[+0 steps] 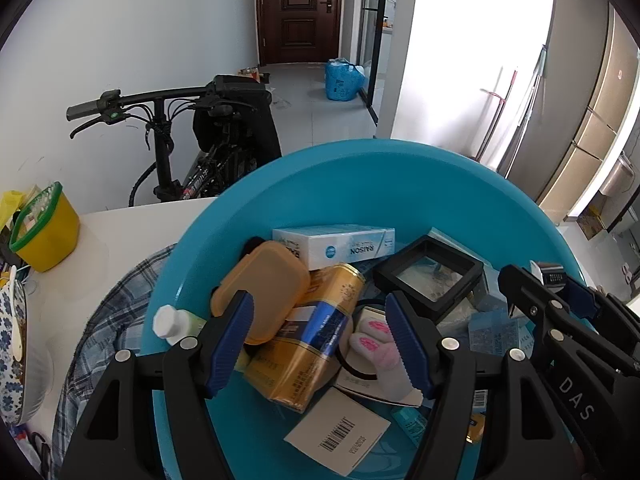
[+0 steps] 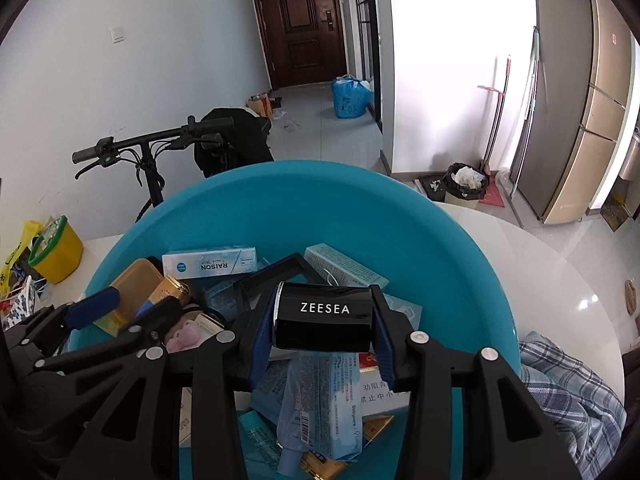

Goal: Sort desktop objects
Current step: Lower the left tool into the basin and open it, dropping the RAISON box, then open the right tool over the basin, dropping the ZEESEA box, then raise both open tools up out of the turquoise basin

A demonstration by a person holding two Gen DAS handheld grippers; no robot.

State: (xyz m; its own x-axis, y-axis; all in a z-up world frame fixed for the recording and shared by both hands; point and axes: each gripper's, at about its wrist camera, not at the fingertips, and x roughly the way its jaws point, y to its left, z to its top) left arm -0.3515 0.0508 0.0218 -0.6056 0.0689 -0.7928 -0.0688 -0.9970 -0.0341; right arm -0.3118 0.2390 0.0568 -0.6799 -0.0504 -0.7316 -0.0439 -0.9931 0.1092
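A big teal basin (image 1: 360, 184) (image 2: 320, 208) holds several jumbled items: an orange lidded case (image 1: 260, 288), a gold and blue can (image 1: 316, 332), a white RAISON box (image 1: 336, 246) (image 2: 210, 266), a black frame box (image 1: 430, 276), a plush paw (image 1: 376, 344) and pale blue packets. My left gripper (image 1: 320, 336) is open over the can and the paw. My right gripper (image 2: 324, 332) is shut on a black ZEESEA box (image 2: 324, 316) and holds it above the basin; it shows at the right of the left wrist view (image 1: 560, 300).
The basin rests on a plaid cloth (image 1: 104, 320) (image 2: 572, 384) on a white table (image 2: 540, 264). A yellow tub with a green rim (image 1: 44, 228) (image 2: 56, 248) stands at the far left, beside a blue patterned bowl (image 1: 12, 344). A bicycle (image 1: 192, 148) stands behind the table.
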